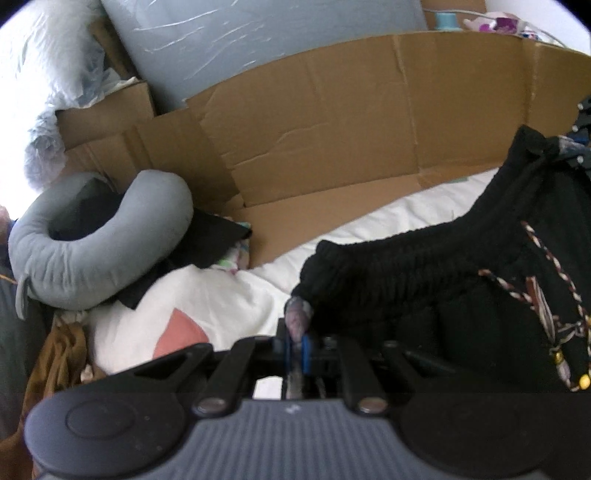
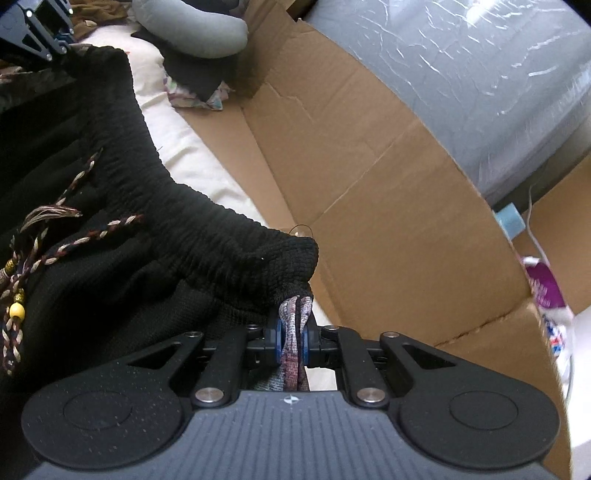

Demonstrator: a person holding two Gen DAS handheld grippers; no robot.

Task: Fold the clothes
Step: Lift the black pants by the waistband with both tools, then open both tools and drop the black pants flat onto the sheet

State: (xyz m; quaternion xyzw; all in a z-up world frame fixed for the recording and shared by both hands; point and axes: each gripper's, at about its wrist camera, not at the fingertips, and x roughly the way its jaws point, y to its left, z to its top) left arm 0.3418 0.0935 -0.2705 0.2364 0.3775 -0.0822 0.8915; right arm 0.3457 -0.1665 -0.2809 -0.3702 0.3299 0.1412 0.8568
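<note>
A black garment (image 1: 424,295) with a gathered elastic waistband and a braided, beaded drawstring (image 1: 546,295) hangs stretched between my two grippers above a white bedsheet (image 1: 369,218). My left gripper (image 1: 296,347) is shut on one corner of the waistband, where patterned inner fabric shows. My right gripper (image 2: 293,341) is shut on the other corner of the garment (image 2: 110,229). The right gripper also shows at the far right of the left wrist view (image 1: 583,122). The left gripper shows at the top left of the right wrist view (image 2: 44,22).
A flattened cardboard sheet (image 1: 332,122) stands along the far side of the bed. A plastic-wrapped grey mattress (image 2: 461,74) leans behind it. A grey neck pillow (image 1: 92,243) lies on dark clothes at the left. Brown cloth (image 1: 59,354) lies at the lower left.
</note>
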